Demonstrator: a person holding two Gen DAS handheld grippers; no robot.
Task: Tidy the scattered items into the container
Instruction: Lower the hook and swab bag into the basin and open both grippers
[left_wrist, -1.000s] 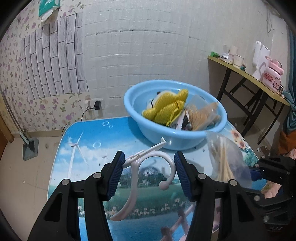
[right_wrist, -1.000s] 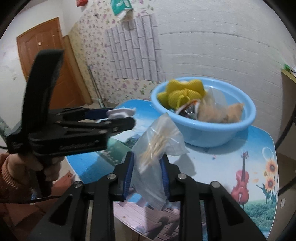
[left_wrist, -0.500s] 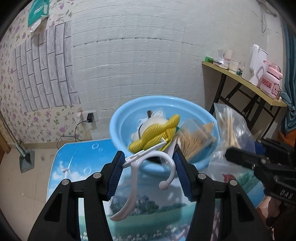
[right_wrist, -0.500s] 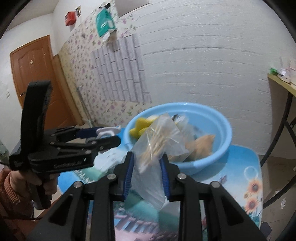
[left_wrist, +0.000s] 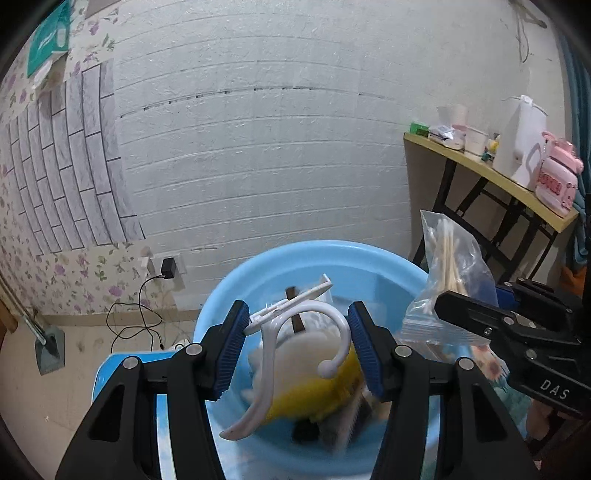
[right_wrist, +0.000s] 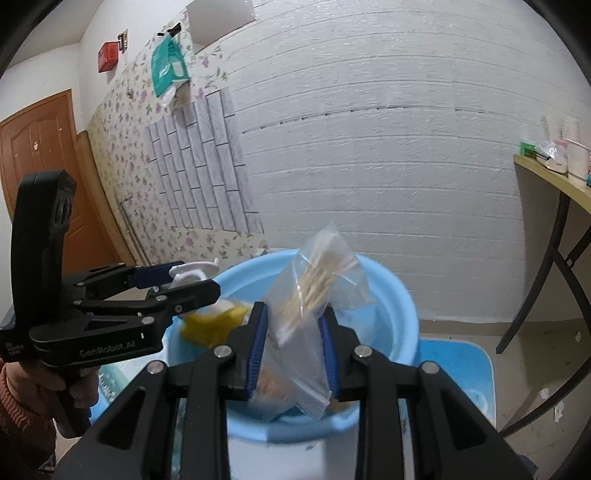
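Observation:
My left gripper (left_wrist: 295, 343) is shut on a white plastic hook (left_wrist: 269, 354) and holds it right above the light blue basin (left_wrist: 332, 254). My right gripper (right_wrist: 293, 339) is shut on a clear zip bag of cotton swabs (right_wrist: 314, 295), held over the basin's (right_wrist: 402, 314) near rim. The bag (left_wrist: 450, 266) also shows at the right of the left wrist view. The left gripper (right_wrist: 192, 286) with the hook appears at the left of the right wrist view. Inside the basin lie a yellow knitted item (left_wrist: 314, 395) and other bagged things.
The basin stands on a table with a blue printed cover (right_wrist: 461, 373). A white brick wall is close behind. A wooden side table (left_wrist: 491, 173) with a kettle and cups stands at the right. A door (right_wrist: 33, 155) is far left.
Both grippers have moved forward with their loads, from above the table in front of the basin to over the basin itself. The grips have not changed.

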